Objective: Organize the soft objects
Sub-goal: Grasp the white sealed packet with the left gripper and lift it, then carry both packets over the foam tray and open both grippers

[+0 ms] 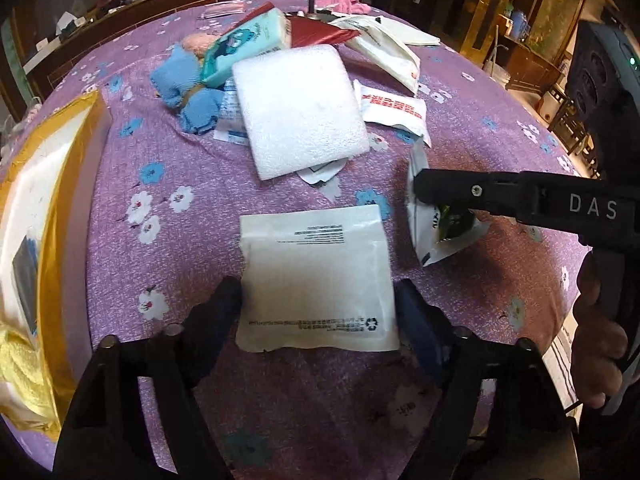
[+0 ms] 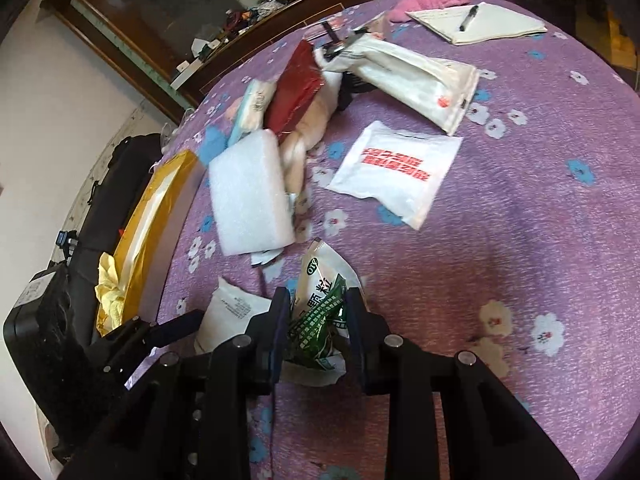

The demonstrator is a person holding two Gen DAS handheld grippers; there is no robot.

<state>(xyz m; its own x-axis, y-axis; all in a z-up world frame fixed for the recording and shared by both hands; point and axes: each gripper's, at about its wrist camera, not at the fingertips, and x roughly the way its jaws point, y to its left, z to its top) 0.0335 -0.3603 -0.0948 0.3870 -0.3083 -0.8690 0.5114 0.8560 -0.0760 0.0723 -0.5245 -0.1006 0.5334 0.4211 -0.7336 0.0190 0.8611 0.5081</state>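
We're early on: most soft stuff sits loose on the table point(image 1: 480, 92). Left gripper point(image 1: 318, 312) wide apart round white pouch point(image 1: 316, 276), not pinching; right gripper point(image 2: 318, 320) clamps green sachet point(image 2: 320, 316).

Home (floral tablecloth point(image 1: 120, 184), wooden cabinets point(image 2: 168, 40))

Left claw point(image 1: 316, 312) tilted steeply down, jaws spread wide, right claw point(image 2: 318, 320) angled down, jaws narrowly set
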